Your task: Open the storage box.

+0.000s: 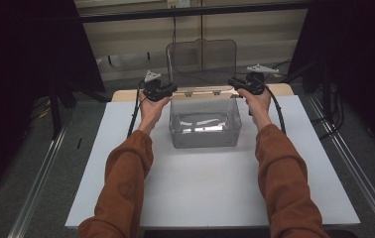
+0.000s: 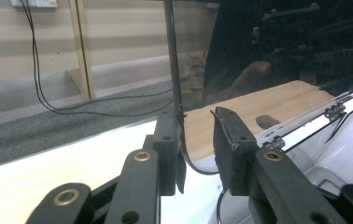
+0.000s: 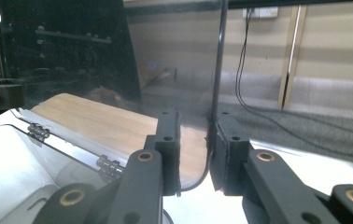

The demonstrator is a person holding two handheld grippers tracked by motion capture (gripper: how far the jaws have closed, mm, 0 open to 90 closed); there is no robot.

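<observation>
Clear plastic hinged box (image 1: pixel 204 124) mid white table (image 1: pixel 200 193) | transparent smoky lid (image 1: pixel 201 62) upright | left gripper (image 1: pixel 171 90) clamped on lid's left edge | right gripper (image 1: pixel 231 82) clamped on right edge

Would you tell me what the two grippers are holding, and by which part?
Both hold the clear lid of the box, raised upright: the left gripper at its left edge near the hinge, the right gripper at its right edge.
</observation>
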